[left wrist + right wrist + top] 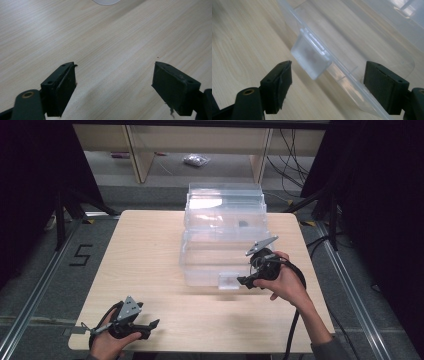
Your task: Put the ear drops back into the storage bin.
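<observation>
Clear plastic box (223,242) sits open on the wooden surface (145,255), its lid raised behind; one small dark thing (243,224) lies inside, too small to identify. The box's front latch (311,58) hangs just beyond the right gripper (328,83), between its wide jaws and untouched. Well apart, the left gripper (113,86) hovers over bare wood, jaws wide, empty.

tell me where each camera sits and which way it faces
High view: above the person's side, looking forward and down at the table, clear box, both hands and grippers.
Left gripper view: on the left gripper, facing bare tabletop, fingers apart.
Right gripper view: on the right gripper, facing the box's latch.
Shared: box, table.
</observation>
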